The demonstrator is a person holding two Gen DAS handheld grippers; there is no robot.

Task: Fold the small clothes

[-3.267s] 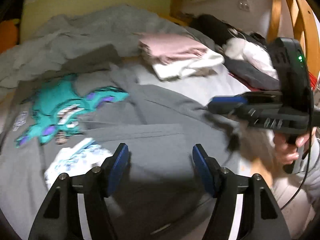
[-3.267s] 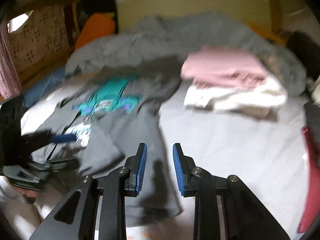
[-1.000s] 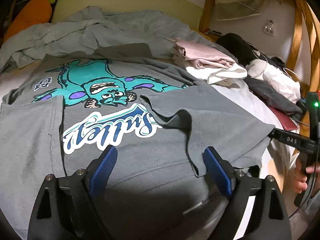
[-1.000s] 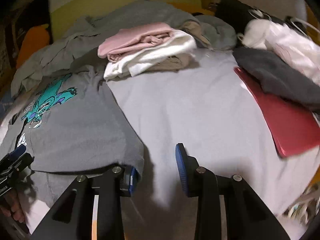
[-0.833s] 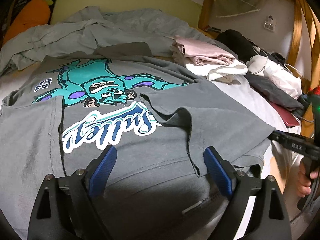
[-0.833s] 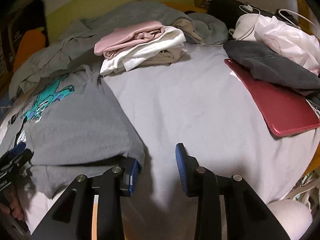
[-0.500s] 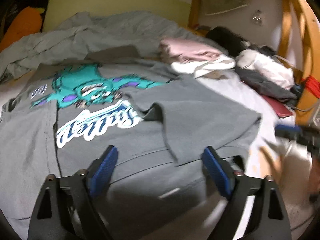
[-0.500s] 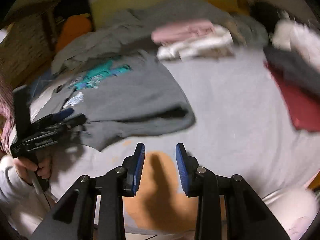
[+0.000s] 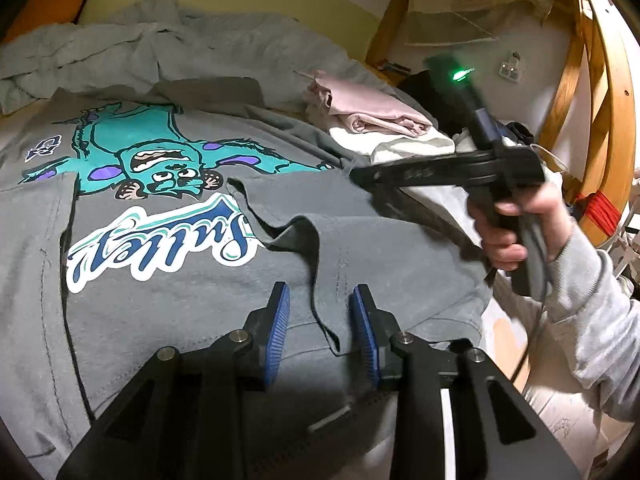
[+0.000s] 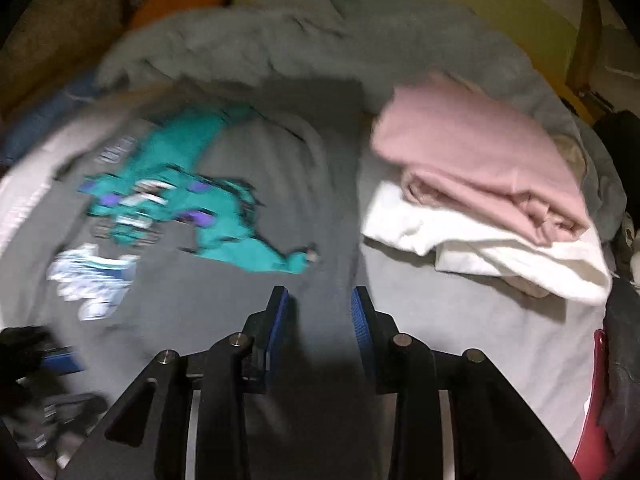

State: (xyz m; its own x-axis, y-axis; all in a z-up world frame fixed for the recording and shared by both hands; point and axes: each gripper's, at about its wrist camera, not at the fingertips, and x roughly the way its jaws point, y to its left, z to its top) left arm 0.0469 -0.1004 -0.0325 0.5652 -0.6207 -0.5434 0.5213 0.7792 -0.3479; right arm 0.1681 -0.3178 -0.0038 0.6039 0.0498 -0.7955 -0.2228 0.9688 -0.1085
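A grey T-shirt (image 9: 180, 280) with a teal monster print lies flat on the bed, print up, both sides folded inward. My left gripper (image 9: 322, 334) hovers low over its near hem. Its jaws are closing with the edge of the right folded flap between them, and the pads are not pressing on the cloth. A hand holds my right gripper (image 9: 358, 176) over the shirt's far right edge. In the blurred right wrist view that gripper (image 10: 320, 312) is open over the grey T-shirt (image 10: 248, 292) with nothing between its fingers. The left gripper (image 10: 56, 360) shows at the lower left.
A folded stack (image 9: 372, 120), pink on white, sits right of the shirt, also in the right wrist view (image 10: 480, 200). A crumpled grey blanket (image 9: 160, 44) and an orange plush (image 9: 44, 0) lie behind. A wooden bed frame (image 9: 600, 120), dark clothes and a red flat item (image 10: 596, 400) are on the right.
The left jaws have narrowed a lot over the hem while that hand stayed put. The right gripper swung from beyond the bed's near edge to above the shirt's right side, rolling as it went.
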